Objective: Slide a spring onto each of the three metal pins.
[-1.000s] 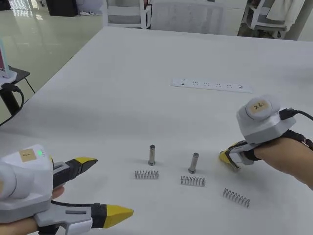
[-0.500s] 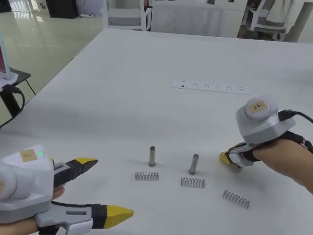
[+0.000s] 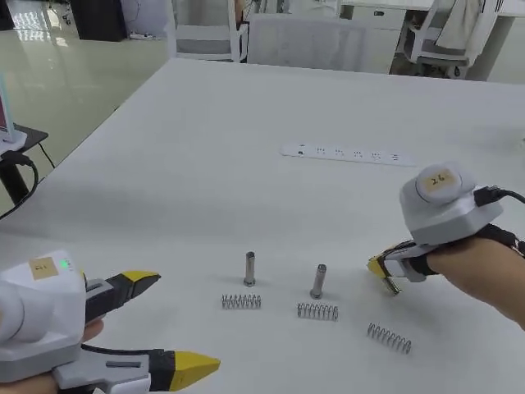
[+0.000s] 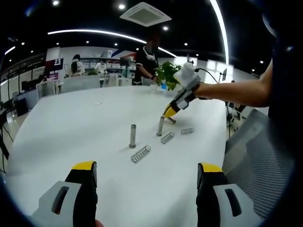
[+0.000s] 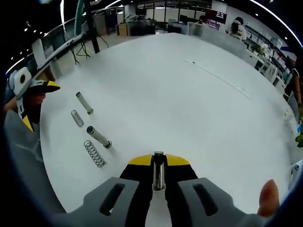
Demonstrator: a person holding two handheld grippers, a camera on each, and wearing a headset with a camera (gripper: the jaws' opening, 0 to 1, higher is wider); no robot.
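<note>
Your right tongs (image 3: 382, 267) are clenched on a metal pin (image 5: 158, 176), which stands gripped between the yellow tips. They are low over the right side of the white desk (image 3: 205, 164). Your left tongs (image 3: 168, 322) sit at the near left edge with the jaws spread wide and nothing between them. Between the two tongs, a left pin (image 3: 249, 268) and a middle pin (image 3: 318, 281) stand upright on the desk, a little apart from each other. A left spring (image 3: 241, 302) lies on its side just in front of the left pin, and a middle spring (image 3: 317, 312) lies the same way just in front of the middle pin. A right spring (image 3: 389, 337) lies farther right, near your right tongs but not touching them. All three springs lie loose on the desk. A white power strip (image 3: 349, 153) lies well beyond the pins.
</note>
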